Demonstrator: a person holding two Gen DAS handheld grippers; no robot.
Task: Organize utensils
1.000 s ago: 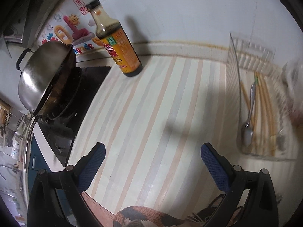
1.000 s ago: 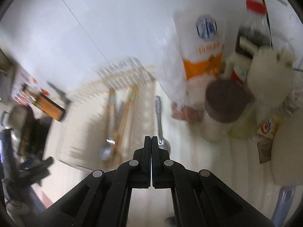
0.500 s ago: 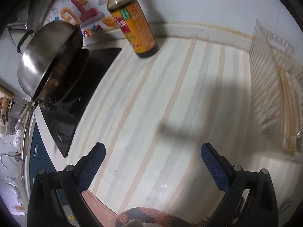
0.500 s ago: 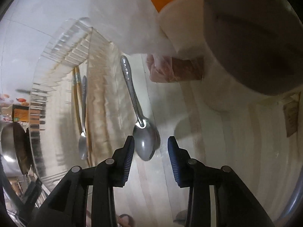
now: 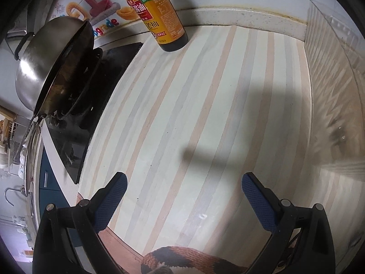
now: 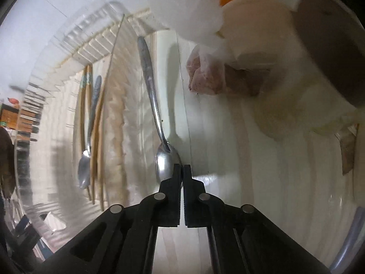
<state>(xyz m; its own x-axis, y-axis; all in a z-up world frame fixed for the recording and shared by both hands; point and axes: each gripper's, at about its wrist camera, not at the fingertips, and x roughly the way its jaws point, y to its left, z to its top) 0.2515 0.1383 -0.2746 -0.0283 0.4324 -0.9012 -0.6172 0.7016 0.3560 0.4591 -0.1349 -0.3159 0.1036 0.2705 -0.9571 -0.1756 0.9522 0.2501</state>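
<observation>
Now the right gripper (image 6: 182, 171) is clenched on the bowl of the loose spoon (image 6: 155, 105), whose handle runs toward 12 o'clock on the counter (image 6: 262, 182), just beside the right wall of the clear tray (image 6: 45, 105). The pinch looks to sit at the bowl's rim, so I judge the hold shallow; lifting slowly and keeping the handle level should stop it pivoting out. Inside the tray, at 9 o'clock, lie chopsticks (image 6: 95, 137) and another spoon (image 6: 87, 141), with bare floor between them and the near wall for setting this one down parallel. A wrapped packet (image 6: 207, 77) and a pale jar (image 6: 269, 52) crowd 1 o'clock, so travel should go leftward over the tray wall. The left gripper (image 5: 183, 182) hangs released above striped counter, well apart from the sauce bottle (image 5: 159, 20).
</observation>
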